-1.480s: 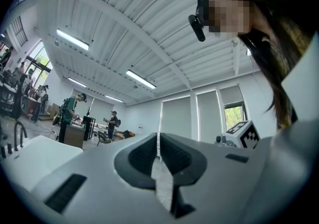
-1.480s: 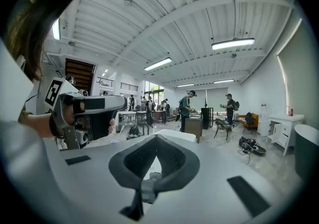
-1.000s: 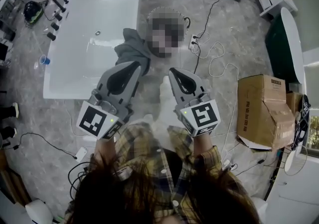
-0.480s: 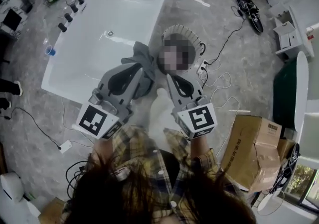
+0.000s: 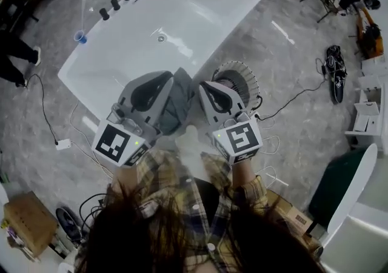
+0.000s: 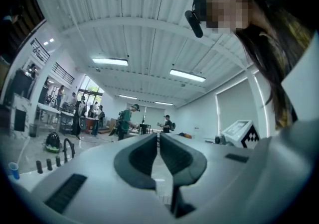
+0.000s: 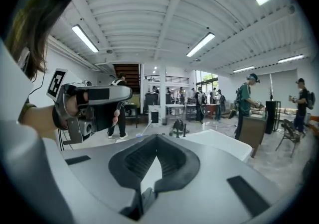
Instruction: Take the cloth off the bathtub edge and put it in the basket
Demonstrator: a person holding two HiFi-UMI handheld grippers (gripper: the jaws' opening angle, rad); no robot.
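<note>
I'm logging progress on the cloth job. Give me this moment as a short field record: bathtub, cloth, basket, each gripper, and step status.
bathtub: white, on the floor ahead of the person
cloth: grey, draped over the bathtub's near edge, seen between the two grippers in the head view
basket: white, slatted, on the floor beside the bathtub, right of the cloth
left gripper: jaws together, nothing between them
right gripper: jaws together, nothing between them
status: cloth not yet taken
</note>
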